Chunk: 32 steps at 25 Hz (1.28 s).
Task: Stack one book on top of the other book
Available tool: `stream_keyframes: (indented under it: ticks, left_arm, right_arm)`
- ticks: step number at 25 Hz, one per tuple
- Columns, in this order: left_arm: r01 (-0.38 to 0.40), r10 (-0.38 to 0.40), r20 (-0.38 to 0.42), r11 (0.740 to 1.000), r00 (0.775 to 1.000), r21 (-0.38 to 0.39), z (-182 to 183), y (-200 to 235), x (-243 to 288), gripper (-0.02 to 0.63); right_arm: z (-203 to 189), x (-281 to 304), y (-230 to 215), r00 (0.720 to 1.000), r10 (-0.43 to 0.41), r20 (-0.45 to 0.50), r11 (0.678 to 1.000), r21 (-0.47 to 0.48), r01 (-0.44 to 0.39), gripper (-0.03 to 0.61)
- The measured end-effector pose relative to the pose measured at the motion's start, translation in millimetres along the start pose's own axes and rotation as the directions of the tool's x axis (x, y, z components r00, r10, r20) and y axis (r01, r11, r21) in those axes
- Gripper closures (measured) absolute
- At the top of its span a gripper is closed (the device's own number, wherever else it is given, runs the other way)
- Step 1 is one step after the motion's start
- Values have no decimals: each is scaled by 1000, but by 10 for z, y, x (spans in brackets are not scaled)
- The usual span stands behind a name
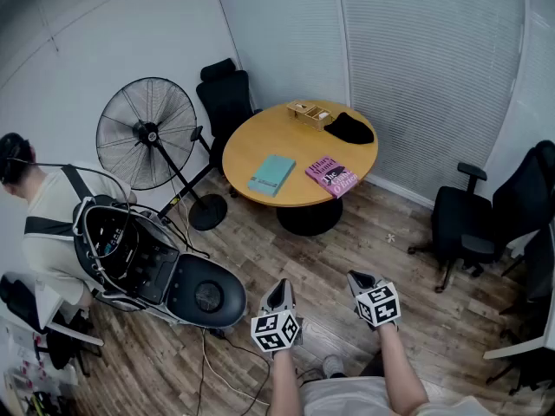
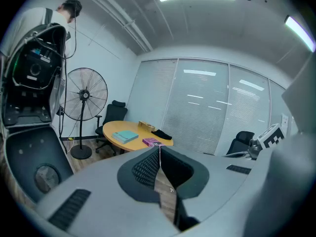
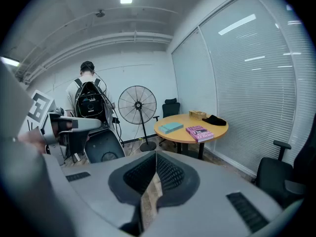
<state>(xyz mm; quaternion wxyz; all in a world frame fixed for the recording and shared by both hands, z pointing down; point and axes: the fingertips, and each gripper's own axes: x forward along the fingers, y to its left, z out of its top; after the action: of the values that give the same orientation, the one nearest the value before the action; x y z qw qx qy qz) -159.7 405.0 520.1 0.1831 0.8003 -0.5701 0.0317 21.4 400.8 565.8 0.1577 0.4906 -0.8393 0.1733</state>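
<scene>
A teal book [image 1: 272, 173] and a pink-purple book [image 1: 331, 176] lie side by side, apart, on a round wooden table [image 1: 251, 150] across the room. Both books also show far off as the teal book [image 2: 126, 136] [image 3: 171, 127] and the pink book [image 2: 152, 142] [image 3: 200, 131]. My left gripper [image 1: 281, 292] and right gripper [image 1: 357, 277] hover over the wooden floor well short of the table. Each is shut with nothing between its jaws: left gripper [image 2: 159, 147], right gripper [image 3: 156, 153].
On the table also sit a small wooden box [image 1: 310, 113] and a black cloth [image 1: 349, 129]. A standing fan [image 1: 146, 133], a black chair [image 1: 227, 100], a person with a backpack rig [image 1: 52, 224], a dark round seat [image 1: 204, 291] and office chairs [image 1: 486, 215] ring the floor. Cables [image 1: 212, 367] trail nearby.
</scene>
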Motion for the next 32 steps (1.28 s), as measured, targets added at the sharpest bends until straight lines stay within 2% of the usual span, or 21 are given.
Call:
stream_keyframes:
  ticks: [4,11,18,23,27,32]
  left_arm:
    - [10,-10,4,1000,1000,3,-34,-27,117,584]
    - [29,-30,17,999,999,35,174,54,-5,584]
    - [56,-57,4,997,998,59,245,100,-4,584]
    - [63,-62,-19,996,998,58,202,70,89,584]
    - [63,-59,-57,996,997,70,425,70,266,584]
    - [58,-53,-71,997,996,57,600,419,480,584]
  right_arm:
    - [-29,49,-56,1000,6,8,1000,-9,-6,556]
    - [186,12,210,999,8,51,999,-33,-7,555]
    - [259,82,374,999,-3,45,996,-91,7,555]
    - [282,104,328,998,0,60,998,-61,3,556]
    - [523,212,193,999,0,32,1000,-30,1,555]
    - [696,578,243,1000,5,4,1000,-16,-5,555]
